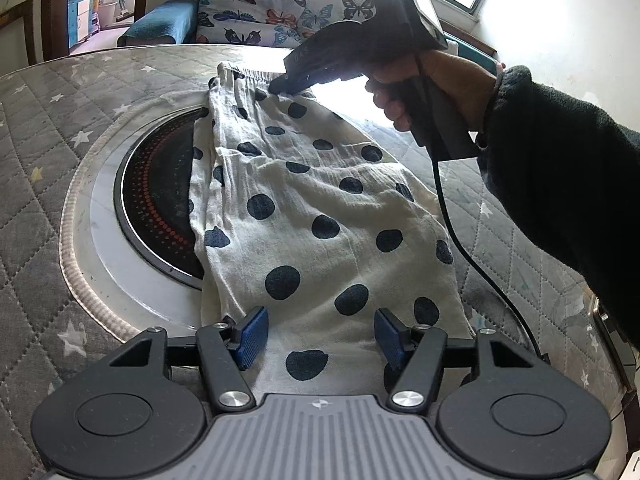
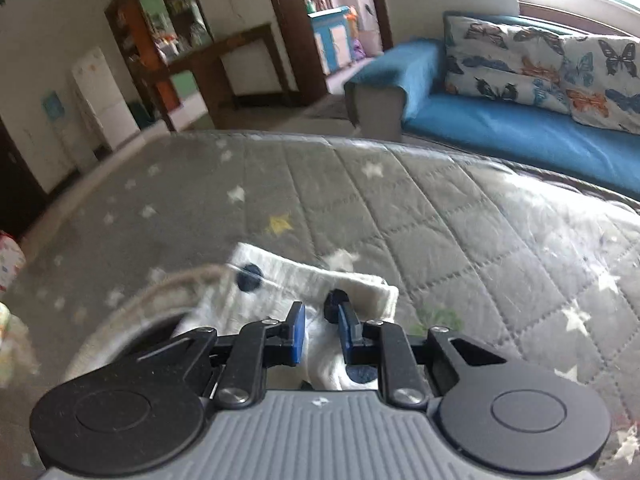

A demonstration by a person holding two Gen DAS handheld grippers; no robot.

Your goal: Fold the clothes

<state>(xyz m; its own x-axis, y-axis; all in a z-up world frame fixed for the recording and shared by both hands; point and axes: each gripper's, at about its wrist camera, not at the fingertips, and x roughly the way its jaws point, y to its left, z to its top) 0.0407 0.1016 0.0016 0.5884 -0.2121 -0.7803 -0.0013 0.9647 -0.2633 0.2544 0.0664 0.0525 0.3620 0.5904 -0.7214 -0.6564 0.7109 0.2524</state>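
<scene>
Cotton garment: white cloth with dark dots, lying lengthwise on the quilt; its left edge overlaps the round black hob set into the table.
Waistband: gathered far end, resting on the quilt just beyond the hob's ring.
Right gripper: narrow, with a bunch of the far-end cloth between its blue pads; the pads appear to press it, so it is judged as held. The right view is blurred.
Left gripper: about half open above the near hem; cloth lies under and between the fingers, but the pads do not press it.
Person: a hand in a dark sleeve works the right tool; its cable hangs across the cloth's right edge.
Risk 1: the pinch takes only a small bunch near the waistband. Lifting may pull it free, or raise one layer only and skew the fold.
Risk 2: the near hem is not gripped. If the far end is drawn toward it, the whole piece may slide instead of folding.
Risk 3: the left edge may catch on the hob rim and drag crooked.
Risk 4: the cable may snag or rumple the right edge.
Risk 5: existing creases may be folded in.
</scene>
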